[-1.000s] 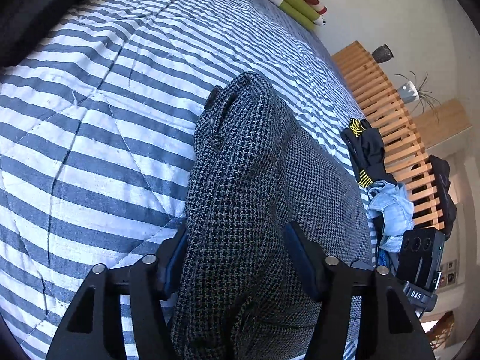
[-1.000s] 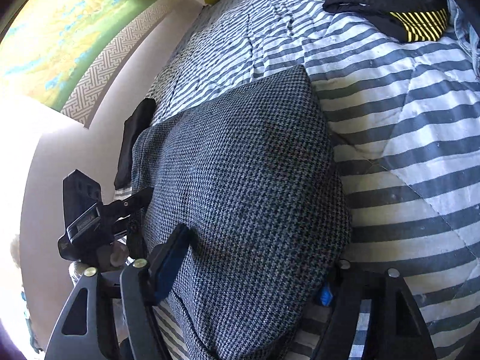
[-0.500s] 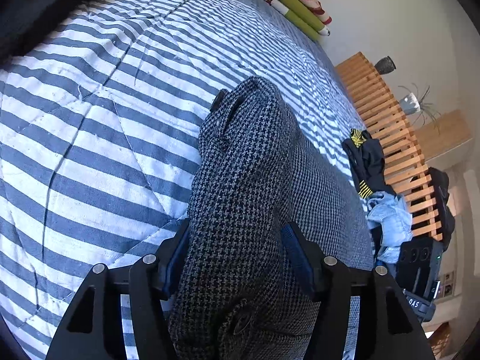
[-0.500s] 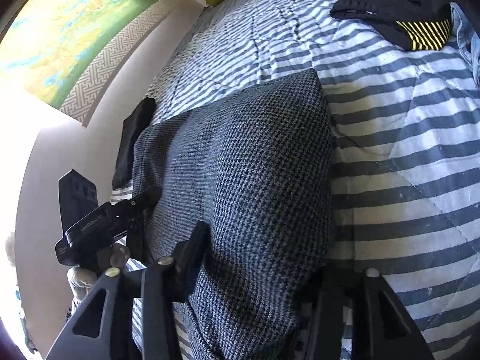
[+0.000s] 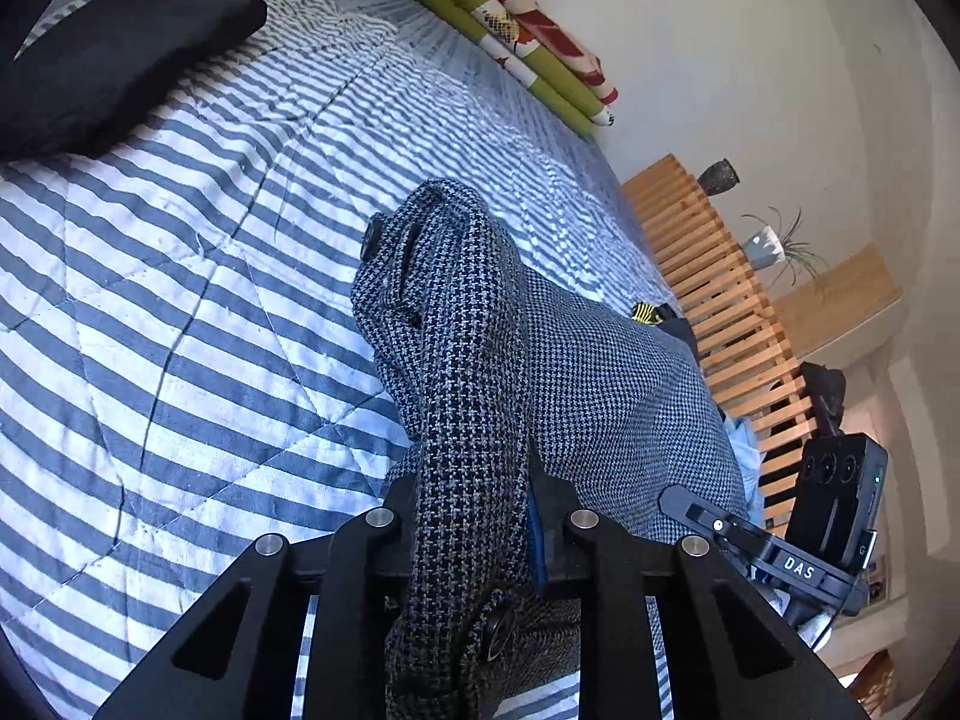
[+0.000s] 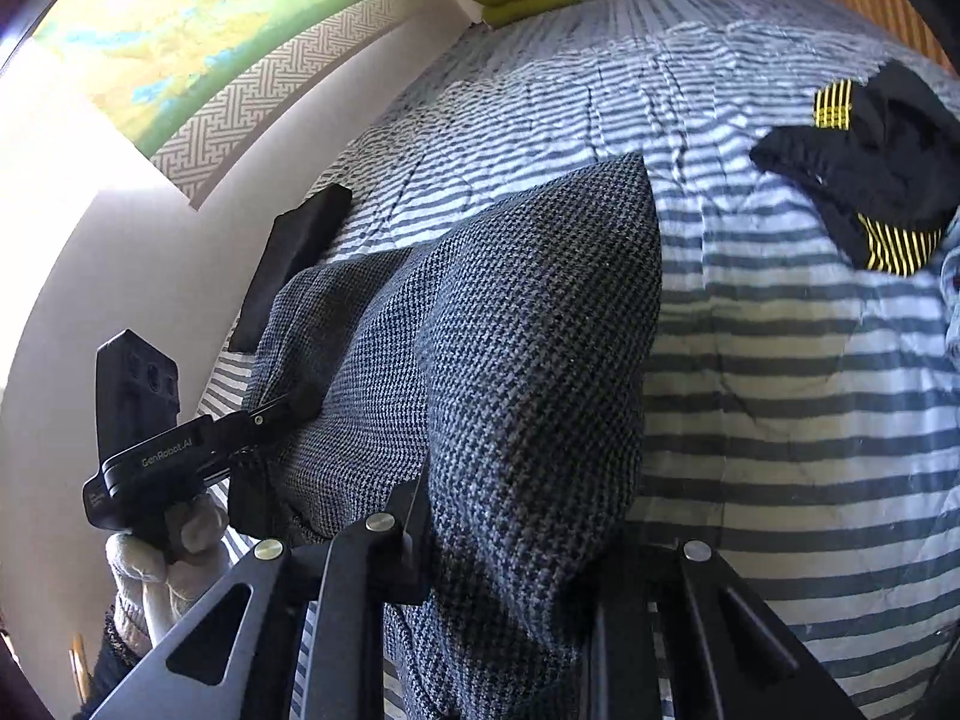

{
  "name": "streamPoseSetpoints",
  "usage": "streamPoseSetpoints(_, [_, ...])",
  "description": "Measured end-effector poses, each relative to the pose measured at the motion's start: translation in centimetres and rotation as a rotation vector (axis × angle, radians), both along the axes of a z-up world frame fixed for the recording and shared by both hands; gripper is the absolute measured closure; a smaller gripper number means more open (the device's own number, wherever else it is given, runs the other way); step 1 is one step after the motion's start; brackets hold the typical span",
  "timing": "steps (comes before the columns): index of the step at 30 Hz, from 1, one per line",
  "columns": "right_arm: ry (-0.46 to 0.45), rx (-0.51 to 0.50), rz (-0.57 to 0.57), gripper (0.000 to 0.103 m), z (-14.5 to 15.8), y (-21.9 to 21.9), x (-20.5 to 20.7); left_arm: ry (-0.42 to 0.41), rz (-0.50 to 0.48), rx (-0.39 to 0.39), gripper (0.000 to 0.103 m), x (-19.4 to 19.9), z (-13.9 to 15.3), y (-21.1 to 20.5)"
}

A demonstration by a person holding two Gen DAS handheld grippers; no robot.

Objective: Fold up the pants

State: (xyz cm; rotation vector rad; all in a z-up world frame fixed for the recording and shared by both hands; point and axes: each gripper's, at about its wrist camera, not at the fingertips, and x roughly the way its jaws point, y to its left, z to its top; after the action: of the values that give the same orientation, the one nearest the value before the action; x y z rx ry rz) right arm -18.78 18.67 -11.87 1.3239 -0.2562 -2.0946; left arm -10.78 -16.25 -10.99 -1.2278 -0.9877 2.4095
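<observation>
The houndstooth grey pants lie on the striped bed and rise in a bunched ridge toward my left gripper, which is shut on their buttoned waistband end. A dark button shows at the ridge's far tip. In the right wrist view the same pants stretch away as a broad folded panel, and my right gripper is shut on their near edge. The left gripper's body, held by a gloved hand, appears at the left of that view.
A striped quilt covers the bed. A folded black garment lies far left. A black and yellow garment lies to the right. Green and red pillows sit at the head. A wooden slatted bench runs along the bed's right.
Both grippers have closed from wide open onto the pants. The fabric is now pinched and lifted into a taller ridge, and both cameras have tilted up toward the head of the bed.
</observation>
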Motion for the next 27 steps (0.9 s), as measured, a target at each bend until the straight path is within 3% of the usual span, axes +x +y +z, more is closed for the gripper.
streamPoseSetpoints(4, [0.088,0.055,0.062,0.084,3.2,-3.2,-0.3,0.066,0.048,0.007,0.081,1.9,1.9,-1.4])
streamPoseSetpoints(8, [0.128,0.074,0.121,0.084,5.6,-6.6,-0.8,0.067,0.119,0.047,0.081,3.6,2.1,-3.8])
streamPoseSetpoints(13, [0.102,0.089,0.200,0.084,4.5,-9.0,-1.0,0.054,0.177,0.053,0.082,6.3,1.8,-5.4])
streamPoseSetpoints(16, [0.054,0.088,0.193,0.084,3.2,-9.9,-1.2,0.046,0.185,0.038,0.082,6.9,1.6,-6.1])
streamPoseSetpoints(19, [0.065,0.091,0.204,0.084,3.2,-11.4,-1.0,0.039,0.205,0.046,0.082,6.8,1.9,-7.9])
streamPoseSetpoints(27, [0.145,0.004,0.195,0.084,7.4,-17.8,-2.2,0.126,0.282,-0.045,0.082,3.3,8.6,-16.3])
